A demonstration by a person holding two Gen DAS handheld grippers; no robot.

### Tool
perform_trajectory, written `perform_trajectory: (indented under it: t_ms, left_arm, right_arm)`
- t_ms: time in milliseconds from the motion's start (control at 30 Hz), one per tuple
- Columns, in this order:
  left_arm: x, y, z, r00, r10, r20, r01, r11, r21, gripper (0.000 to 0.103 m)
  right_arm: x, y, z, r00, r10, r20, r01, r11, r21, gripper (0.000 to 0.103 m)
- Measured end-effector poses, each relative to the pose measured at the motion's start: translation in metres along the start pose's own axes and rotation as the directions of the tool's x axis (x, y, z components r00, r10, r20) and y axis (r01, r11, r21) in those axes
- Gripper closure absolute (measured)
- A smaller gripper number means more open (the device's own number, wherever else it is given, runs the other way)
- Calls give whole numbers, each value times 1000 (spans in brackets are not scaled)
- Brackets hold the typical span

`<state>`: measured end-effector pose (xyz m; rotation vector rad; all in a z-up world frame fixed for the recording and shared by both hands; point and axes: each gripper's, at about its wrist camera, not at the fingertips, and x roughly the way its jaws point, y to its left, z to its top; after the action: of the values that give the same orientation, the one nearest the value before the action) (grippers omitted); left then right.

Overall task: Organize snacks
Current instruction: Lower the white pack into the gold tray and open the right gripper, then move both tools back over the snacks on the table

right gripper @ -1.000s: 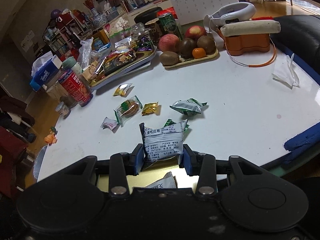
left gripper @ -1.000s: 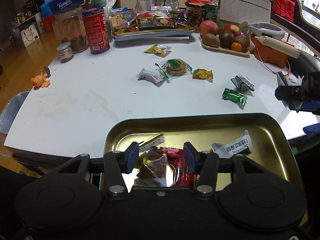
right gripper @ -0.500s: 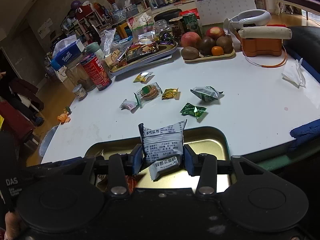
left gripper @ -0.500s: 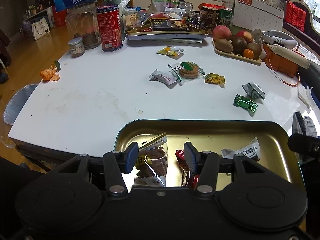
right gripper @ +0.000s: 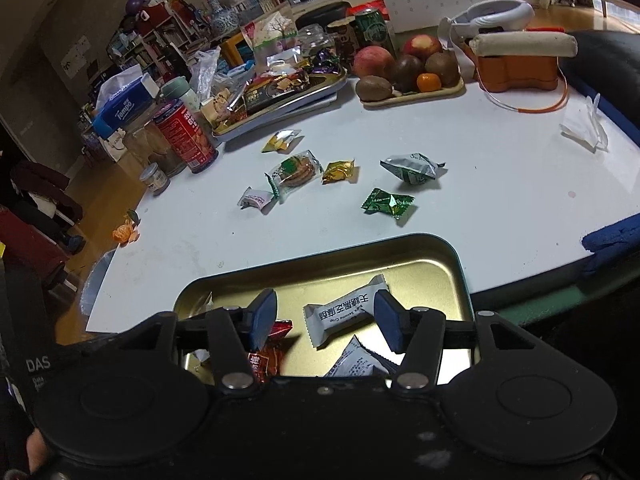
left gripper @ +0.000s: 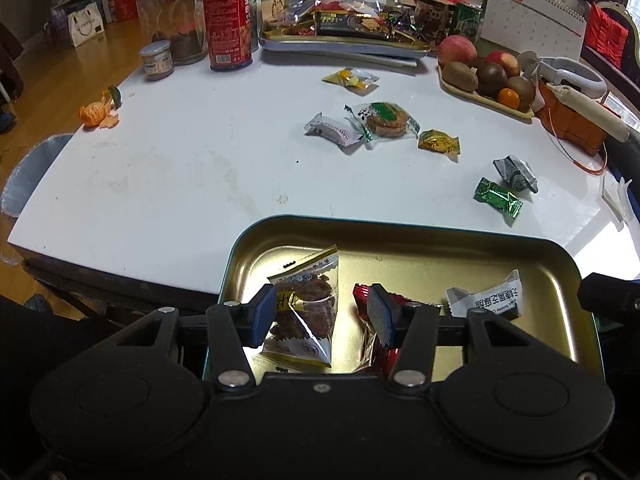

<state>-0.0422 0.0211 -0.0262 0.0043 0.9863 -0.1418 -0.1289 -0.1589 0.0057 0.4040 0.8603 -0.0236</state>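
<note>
A gold tin tray [left gripper: 440, 240] [right gripper: 424, 248] sits at the table's near edge. In it lie a clear jerky packet [left gripper: 306, 312], a red packet [left gripper: 372, 344] [right gripper: 266, 354], a white sesame crisp packet [left gripper: 486, 300] [right gripper: 346, 310] and a grey-white packet [right gripper: 354, 364]. My left gripper [left gripper: 322, 316] is open above the tray, empty. My right gripper [right gripper: 326, 314] is open above the tray, empty. Loose snacks lie on the white table: a green candy [left gripper: 498, 196] [right gripper: 388, 202], a silver packet [left gripper: 514, 172] [right gripper: 412, 168], a gold candy [left gripper: 438, 142] [right gripper: 338, 171], a cookie packet [left gripper: 384, 120] [right gripper: 294, 170], a white-pink packet [left gripper: 330, 128] [right gripper: 254, 199] and a yellow packet [left gripper: 350, 78] [right gripper: 280, 140].
At the back stand a red can [left gripper: 226, 26], a glass jar [left gripper: 172, 26], a full snack tray [left gripper: 344, 38], a fruit tray [left gripper: 486, 76] and an orange box [left gripper: 572, 120]. Tangerine peel [left gripper: 96, 114] lies at the left edge. A tissue [right gripper: 584, 126] lies far right.
My right gripper moved back over the tray, opened and let go of the grey-white packet, which now lies in the tray. The left gripper drew back slightly and stays open.
</note>
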Motion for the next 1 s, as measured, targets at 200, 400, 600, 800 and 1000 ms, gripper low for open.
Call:
perform_trajectory:
  t_ms: [200, 400, 600, 800, 1000]
  left_arm:
    - [10, -2, 19, 997, 42, -69, -42, 999, -7, 46]
    - [25, 2, 64, 993, 74, -96, -75, 997, -3, 46]
    - [56, 7, 115, 987, 105, -118, -105, 994, 7, 46]
    - [94, 17, 143, 976, 145, -164, -153, 988, -32, 46]
    - [110, 31, 133, 961, 47, -272, -101, 977, -186, 47]
  right_arm:
    - [9, 15, 36, 979, -70, -190, 83, 995, 63, 46]
    - [-15, 69, 77, 962, -203, -183, 183, 975, -123, 46]
    - [-72, 121, 117, 965, -185, -188, 141, 963, -228, 46]
    - [-140, 172, 128, 979, -200, -38, 169, 904, -393, 46]
    - [-180, 194, 140, 970, -234, 60, 237, 870, -431, 46]
